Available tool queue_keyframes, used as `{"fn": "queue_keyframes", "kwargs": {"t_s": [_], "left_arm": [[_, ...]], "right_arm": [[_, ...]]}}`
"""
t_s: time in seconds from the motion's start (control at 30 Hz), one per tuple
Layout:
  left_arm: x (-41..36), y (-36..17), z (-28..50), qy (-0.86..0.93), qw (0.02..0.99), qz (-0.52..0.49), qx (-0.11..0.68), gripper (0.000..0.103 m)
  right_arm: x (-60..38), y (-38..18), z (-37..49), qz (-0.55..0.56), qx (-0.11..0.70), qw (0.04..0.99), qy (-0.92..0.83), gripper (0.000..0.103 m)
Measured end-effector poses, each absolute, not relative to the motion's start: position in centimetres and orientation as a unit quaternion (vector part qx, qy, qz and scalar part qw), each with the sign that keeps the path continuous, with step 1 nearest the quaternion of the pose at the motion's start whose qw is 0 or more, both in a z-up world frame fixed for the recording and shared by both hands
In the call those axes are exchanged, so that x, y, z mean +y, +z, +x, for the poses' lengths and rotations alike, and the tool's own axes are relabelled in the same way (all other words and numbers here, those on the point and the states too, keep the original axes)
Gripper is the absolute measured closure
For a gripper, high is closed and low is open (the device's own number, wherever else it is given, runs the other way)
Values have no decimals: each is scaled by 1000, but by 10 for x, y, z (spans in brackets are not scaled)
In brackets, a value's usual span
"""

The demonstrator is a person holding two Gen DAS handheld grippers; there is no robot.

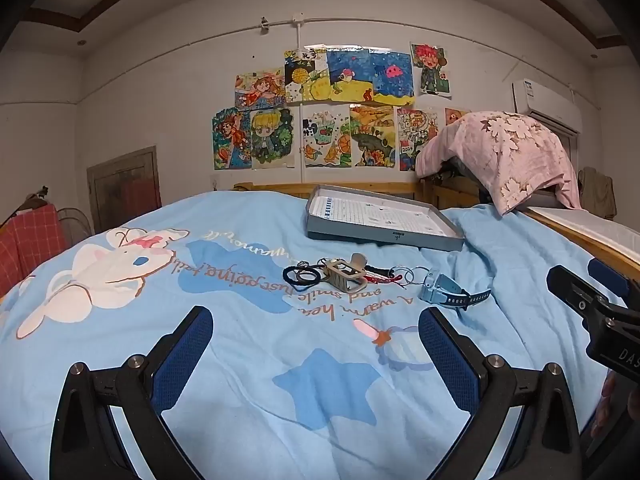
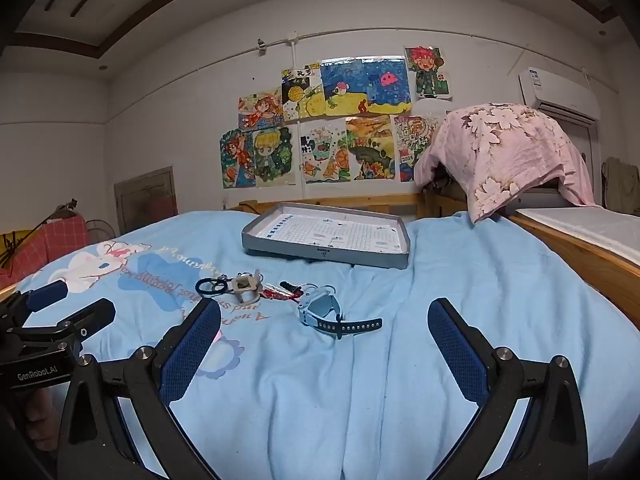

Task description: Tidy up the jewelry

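Pretty much nothing is sorted yet, judging by how things lie. The tray [image 1: 384,222] sits at the far side of the bed [image 1: 248,360] and looks empty apart from its printed paper liner. All the jewelry is in a loose row on the blue cover, nearer than the tray and apart from it: black hair ties [image 1: 302,276] on the left, a beige clip [image 1: 346,278] touching them, a red cord piece [image 1: 380,278], thin rings [image 1: 408,274], and the blue watch [image 1: 448,294] at the right end.

Left gripper [image 1: 316,344] hangs over the near part of the cover, jaws spread wide with nothing between them. Right gripper [image 2: 324,340] is the same, wide open and empty, with the watch just beyond its fingers.

So every piece probably has to go into the tray, and the watch looks like the easy first grab for the right one.
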State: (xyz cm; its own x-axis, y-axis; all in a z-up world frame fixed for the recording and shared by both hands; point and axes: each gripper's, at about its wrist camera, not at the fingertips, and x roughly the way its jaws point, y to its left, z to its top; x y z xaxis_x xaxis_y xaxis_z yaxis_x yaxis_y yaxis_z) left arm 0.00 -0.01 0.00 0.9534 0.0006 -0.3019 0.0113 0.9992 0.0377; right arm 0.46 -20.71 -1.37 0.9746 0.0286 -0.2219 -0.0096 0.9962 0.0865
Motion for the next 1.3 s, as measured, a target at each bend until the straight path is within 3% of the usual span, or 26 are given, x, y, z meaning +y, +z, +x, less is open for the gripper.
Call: {"fn": "queue_keyframes", "kwargs": {"t_s": [1.3], "left_arm": [[0, 0, 0, -3, 989, 14, 146, 0]], "right_arm": [[-203, -13, 3, 39, 109, 993, 10, 1]]}}
